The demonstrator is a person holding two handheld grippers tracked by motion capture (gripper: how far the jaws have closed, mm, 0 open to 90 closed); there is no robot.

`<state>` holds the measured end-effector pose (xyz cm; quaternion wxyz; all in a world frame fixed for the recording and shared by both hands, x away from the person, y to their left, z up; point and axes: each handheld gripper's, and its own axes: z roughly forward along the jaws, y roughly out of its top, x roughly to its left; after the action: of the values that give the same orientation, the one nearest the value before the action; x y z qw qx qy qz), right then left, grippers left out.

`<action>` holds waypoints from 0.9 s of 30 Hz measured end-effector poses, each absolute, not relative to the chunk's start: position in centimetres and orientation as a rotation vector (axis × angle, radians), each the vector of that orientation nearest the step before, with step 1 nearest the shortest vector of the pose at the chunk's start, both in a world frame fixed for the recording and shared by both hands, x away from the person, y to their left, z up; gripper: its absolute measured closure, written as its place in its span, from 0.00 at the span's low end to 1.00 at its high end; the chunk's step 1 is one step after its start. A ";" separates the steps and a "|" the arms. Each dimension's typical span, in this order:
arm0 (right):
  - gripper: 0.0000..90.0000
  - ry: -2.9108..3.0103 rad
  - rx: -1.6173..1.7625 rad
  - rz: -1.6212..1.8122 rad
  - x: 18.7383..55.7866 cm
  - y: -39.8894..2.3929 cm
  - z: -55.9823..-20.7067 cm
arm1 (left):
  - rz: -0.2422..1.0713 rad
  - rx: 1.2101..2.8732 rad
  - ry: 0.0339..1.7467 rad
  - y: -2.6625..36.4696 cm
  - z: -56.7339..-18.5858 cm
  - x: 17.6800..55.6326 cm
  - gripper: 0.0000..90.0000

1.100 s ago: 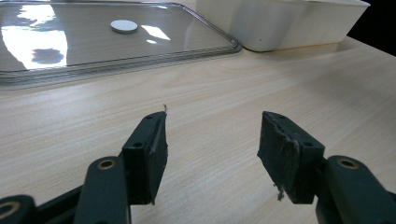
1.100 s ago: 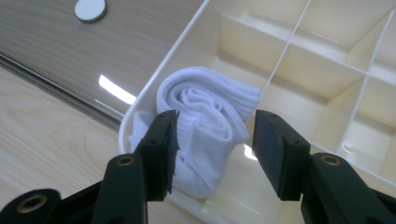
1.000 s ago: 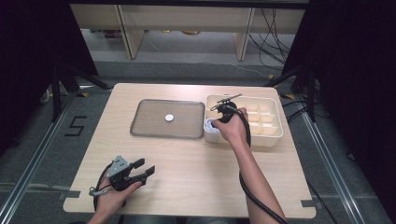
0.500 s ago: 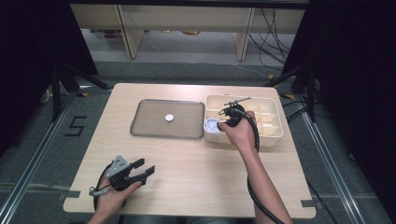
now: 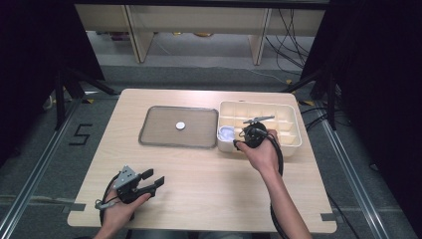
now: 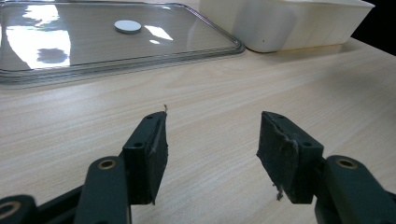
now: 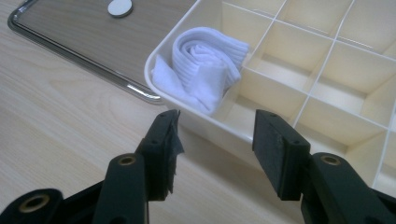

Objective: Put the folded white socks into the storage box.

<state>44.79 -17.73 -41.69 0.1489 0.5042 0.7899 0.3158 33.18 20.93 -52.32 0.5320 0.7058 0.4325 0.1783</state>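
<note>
A shallow grey tray (image 5: 159, 130) is seen on the wooden table (image 5: 199, 184), to the left of the right gripper (image 7: 215, 126) and ahead of the left gripper (image 6: 212, 126). A small white disc (image 5: 180, 126) is laid flat near the tray's middle. Beyond both grippers, past the table's far edge, a shelf unit (image 5: 199, 20) and loose cables (image 5: 288, 30) are seen.

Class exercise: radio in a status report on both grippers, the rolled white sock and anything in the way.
Left gripper open, empty, low over the table. Right gripper open, empty, at the organiser box rim. Rolled white sock sits in the corner compartment. Nothing in the way.
</note>
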 end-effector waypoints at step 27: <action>0.54 2.200 1.454 1.015 38.3 -21.8 -45.0 | 0.441 1.684 1.032 20.9 -52.3 33.1 0.46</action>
<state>38.27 -21.81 -44.97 0.1574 0.5083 0.7688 0.3547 33.09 20.86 -52.30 0.5303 0.7055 0.4323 0.1848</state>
